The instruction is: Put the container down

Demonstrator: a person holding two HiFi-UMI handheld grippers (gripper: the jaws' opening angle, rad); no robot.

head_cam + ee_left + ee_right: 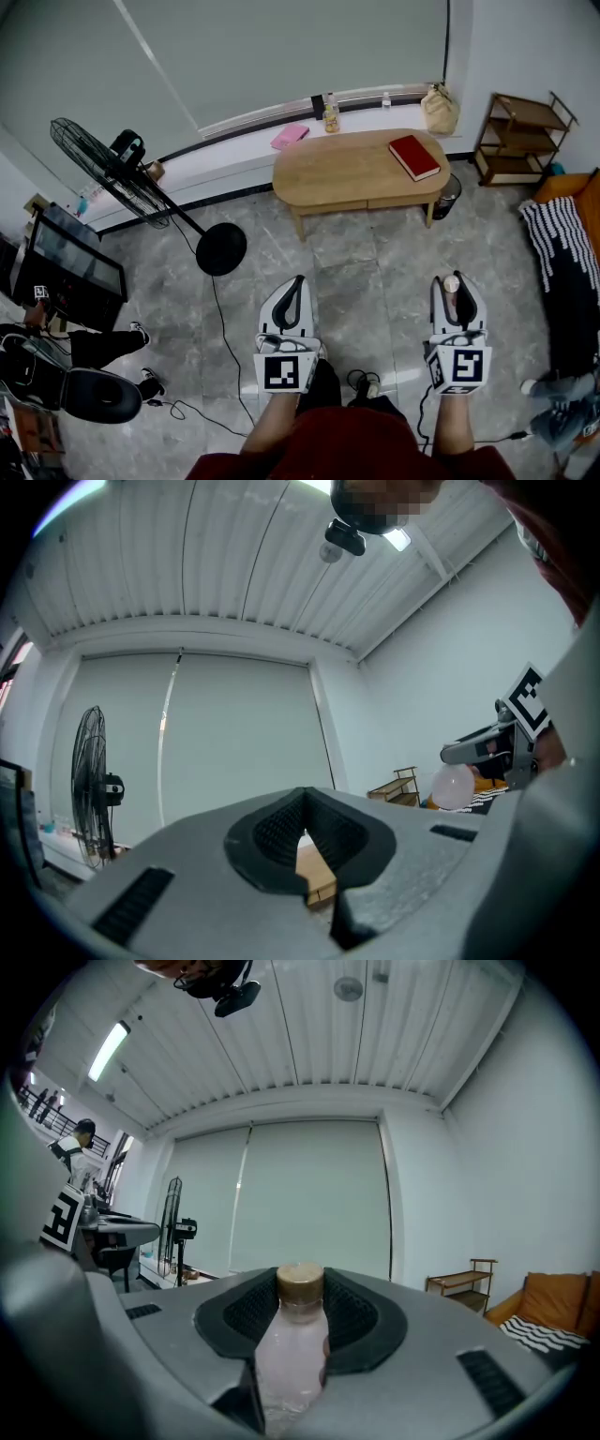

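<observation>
The container is a small pale, translucent bottle (292,1358) with a tan cap. It stands upright between the jaws of my right gripper (300,1302), which is shut on it. In the head view the bottle's cap (451,284) shows at the tip of the right gripper (457,298), held over the grey floor, well short of the table. My left gripper (298,283) is level with it to the left, shut and holding nothing. In the left gripper view its jaws (305,832) meet, and the right gripper's bottle (455,786) shows at the right.
An oval wooden table (347,178) with a red book (413,156) stands ahead. A pedestal fan (112,169) and a monitor (70,262) are at the left. A wooden shelf (520,141) and a sofa with a striped throw (562,244) are at the right. Cables trail across the floor.
</observation>
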